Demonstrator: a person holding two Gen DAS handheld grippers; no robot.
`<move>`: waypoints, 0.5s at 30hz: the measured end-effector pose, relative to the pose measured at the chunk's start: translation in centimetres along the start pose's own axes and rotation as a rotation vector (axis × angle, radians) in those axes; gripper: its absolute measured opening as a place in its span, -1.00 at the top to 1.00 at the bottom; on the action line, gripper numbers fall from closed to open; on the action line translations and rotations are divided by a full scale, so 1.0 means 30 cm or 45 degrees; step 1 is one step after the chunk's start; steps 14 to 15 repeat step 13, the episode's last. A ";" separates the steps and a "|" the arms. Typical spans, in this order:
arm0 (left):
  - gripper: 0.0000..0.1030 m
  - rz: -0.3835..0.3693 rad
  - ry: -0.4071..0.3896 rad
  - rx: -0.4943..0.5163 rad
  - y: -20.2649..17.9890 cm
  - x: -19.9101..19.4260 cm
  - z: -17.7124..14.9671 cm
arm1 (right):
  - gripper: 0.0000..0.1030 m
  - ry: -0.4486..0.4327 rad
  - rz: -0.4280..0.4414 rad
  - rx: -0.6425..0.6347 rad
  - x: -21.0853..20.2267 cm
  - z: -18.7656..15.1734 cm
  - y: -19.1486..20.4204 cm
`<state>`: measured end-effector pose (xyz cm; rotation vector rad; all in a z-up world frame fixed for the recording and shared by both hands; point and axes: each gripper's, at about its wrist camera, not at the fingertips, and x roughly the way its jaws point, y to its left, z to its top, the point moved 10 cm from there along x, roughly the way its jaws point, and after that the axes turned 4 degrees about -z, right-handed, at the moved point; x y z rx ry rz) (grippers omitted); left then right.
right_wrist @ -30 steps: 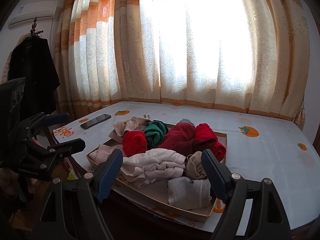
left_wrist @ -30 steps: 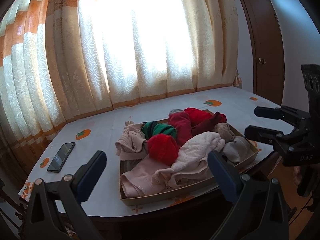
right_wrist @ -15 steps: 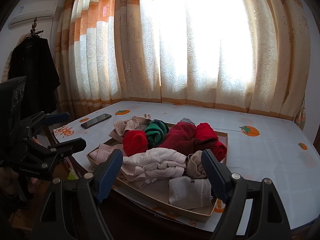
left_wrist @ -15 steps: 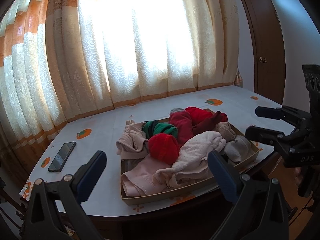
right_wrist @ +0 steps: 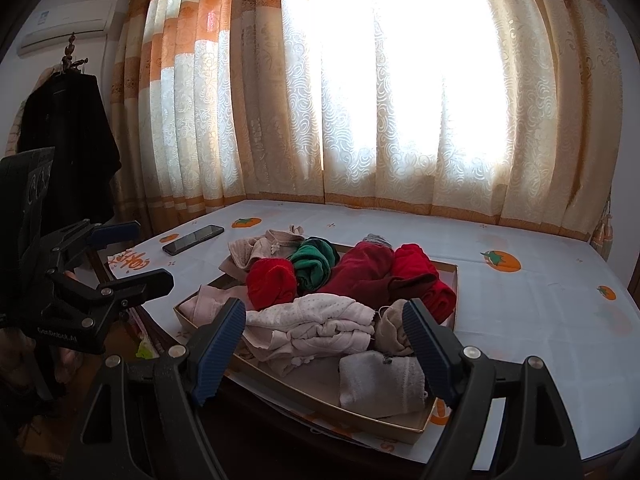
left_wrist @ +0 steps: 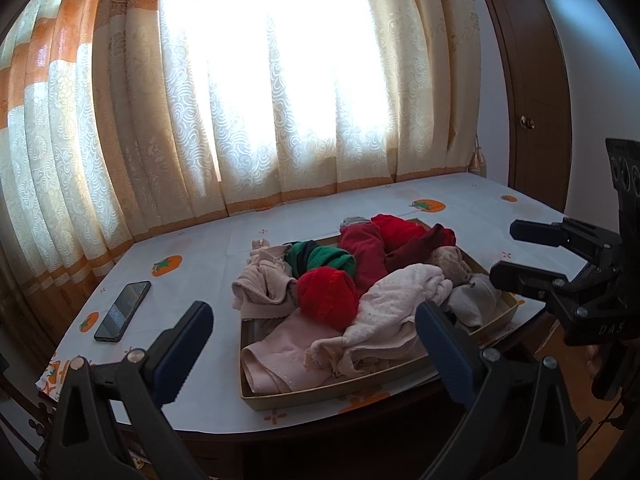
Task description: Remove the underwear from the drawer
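- My left gripper (left_wrist: 310, 324) hangs wide open, empty, short of the drawer (left_wrist: 404, 372).
- My right gripper (right_wrist: 324, 334) gapes too, gripping no underwear (right_wrist: 316, 320).

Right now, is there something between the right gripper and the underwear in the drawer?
Nothing visible. The right gripper is open and short of the drawer; only open air lies before the white underwear.

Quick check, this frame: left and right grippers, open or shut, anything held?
Left gripper: open, holding nothing, short of the drawer tray of underwear.
Right gripper: open, holding nothing, also short of the tray.
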<state>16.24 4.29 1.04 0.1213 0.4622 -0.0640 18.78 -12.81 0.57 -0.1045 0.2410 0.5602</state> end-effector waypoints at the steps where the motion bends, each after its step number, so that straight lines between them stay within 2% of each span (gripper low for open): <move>1: -0.99 0.000 0.001 0.001 0.000 0.000 0.002 | -0.60 0.001 0.001 0.000 0.003 -0.001 0.000; 15: -0.99 -0.009 -0.007 0.025 -0.019 0.005 0.000 | -0.60 0.023 0.008 0.002 0.017 -0.026 0.003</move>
